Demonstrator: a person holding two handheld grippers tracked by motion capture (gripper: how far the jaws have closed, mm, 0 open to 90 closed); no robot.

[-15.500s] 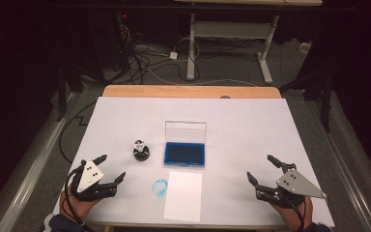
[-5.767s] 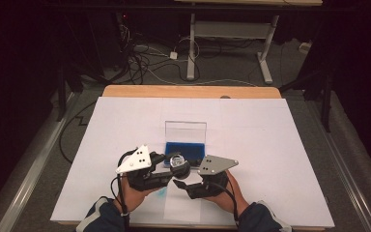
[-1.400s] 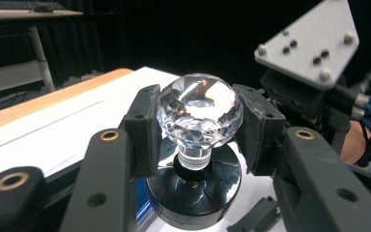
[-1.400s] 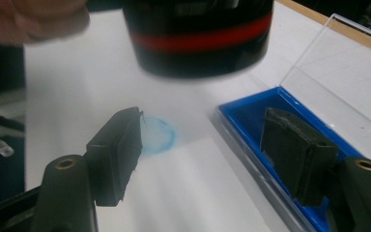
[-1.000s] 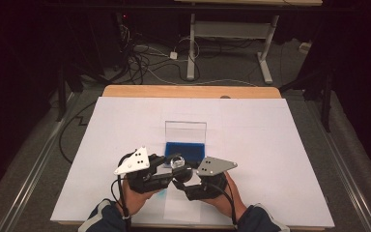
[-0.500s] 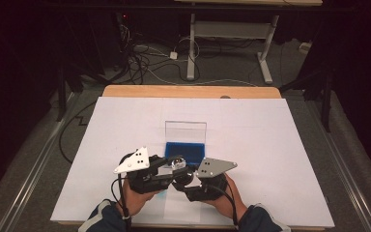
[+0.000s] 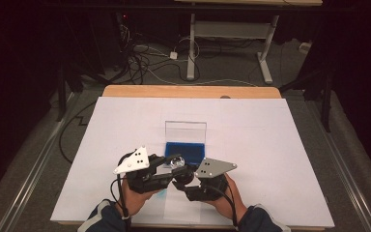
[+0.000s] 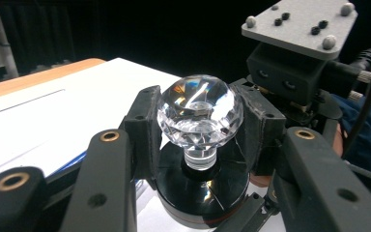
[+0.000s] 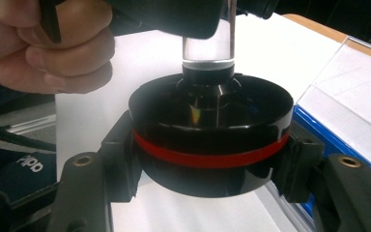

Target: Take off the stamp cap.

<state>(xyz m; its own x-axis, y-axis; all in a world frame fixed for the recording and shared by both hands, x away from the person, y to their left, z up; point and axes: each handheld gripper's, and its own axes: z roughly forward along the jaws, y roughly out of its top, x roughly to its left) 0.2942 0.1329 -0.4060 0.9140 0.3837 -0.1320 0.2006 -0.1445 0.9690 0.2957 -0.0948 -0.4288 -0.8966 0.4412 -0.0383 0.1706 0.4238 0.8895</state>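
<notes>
Right gripper view, closest in: the right gripper (image 9: 207, 169) has its black jaws clamped on a round black base (image 9: 211, 140), glossy plastic by the look of it, with a red band around the side. A clear stem rises from its middle and gets cut off at the top edge at 12 o'clock. A hand (image 9: 53, 43) sits at 10 o'clock, part out of frame.

In the left gripper view, the left gripper (image 8: 198, 130) is squeezed on a faceted crystal ball (image 8: 199, 113), clear glass throwing little rainbow glints, sitting on that same base on a short clear neck. The jaw pads press it at 9 and 3 o'clock. The right gripper's grey plate with bolts shows at 1 o'clock.

From the high view, both grippers meet near the table's front edge, around 6 o'clock, with the crystal between them, held just off the surface as far as I can tell. Just behind, at 12 o'clock from the hands, there's a blue box (image 7: 185, 150) with its clear lid standing upright. The table (image 7: 280, 145) is covered in plain white paper, wood edge at the far side. Beyond that the room is dark, with a tangle of cables (image 7: 145, 58) on the floor and white desk legs; hard to make out much else.
</notes>
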